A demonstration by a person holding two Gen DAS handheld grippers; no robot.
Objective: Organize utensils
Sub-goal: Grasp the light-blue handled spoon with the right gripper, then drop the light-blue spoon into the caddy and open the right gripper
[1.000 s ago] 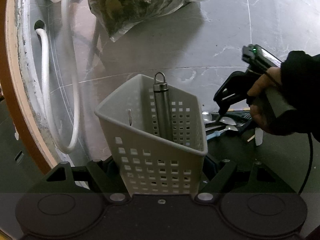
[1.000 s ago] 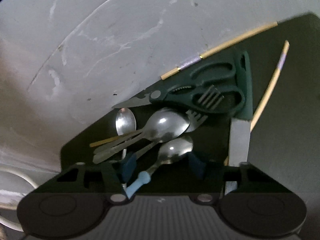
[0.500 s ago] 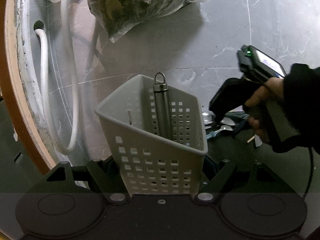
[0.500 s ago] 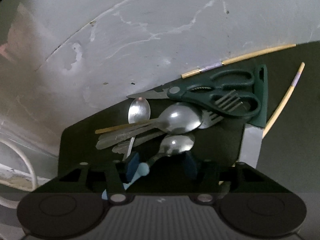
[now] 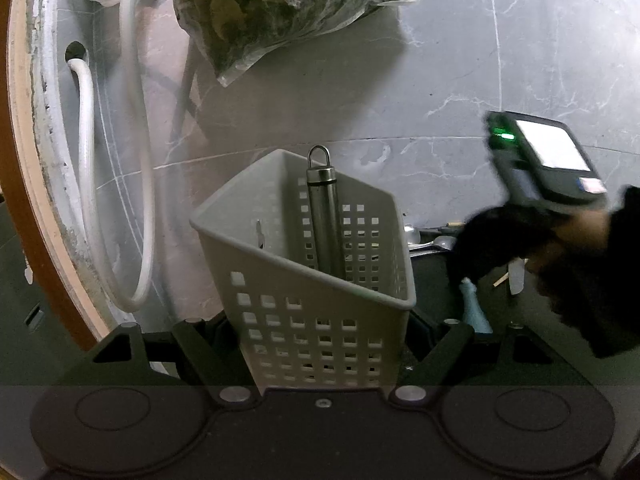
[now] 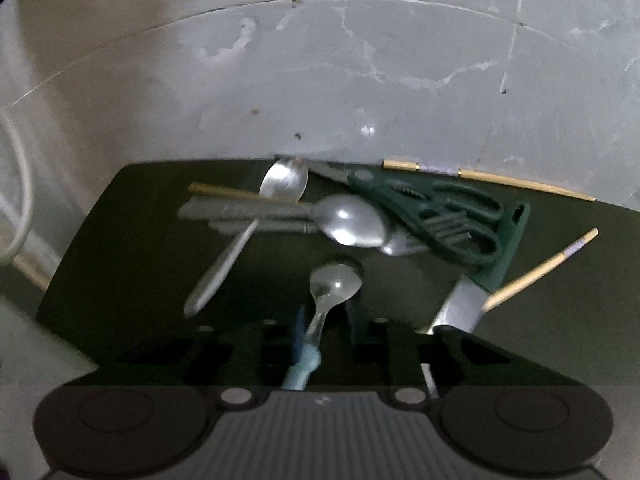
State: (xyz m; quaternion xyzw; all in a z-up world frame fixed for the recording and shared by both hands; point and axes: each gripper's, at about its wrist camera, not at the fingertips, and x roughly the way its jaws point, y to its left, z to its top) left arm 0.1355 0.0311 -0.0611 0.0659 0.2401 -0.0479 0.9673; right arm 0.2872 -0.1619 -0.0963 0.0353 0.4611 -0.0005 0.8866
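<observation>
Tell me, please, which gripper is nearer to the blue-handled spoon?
Right. The right gripper has the blue-handled spoon between its fingers; the left gripper is off to the side, clamped on the white basket.

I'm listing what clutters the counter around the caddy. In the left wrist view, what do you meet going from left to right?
White hose → perforated white basket, clamped by the left tool, with a metal handle standing inside → blue-handled spoon → right tool, gripping that spoon.
</observation>
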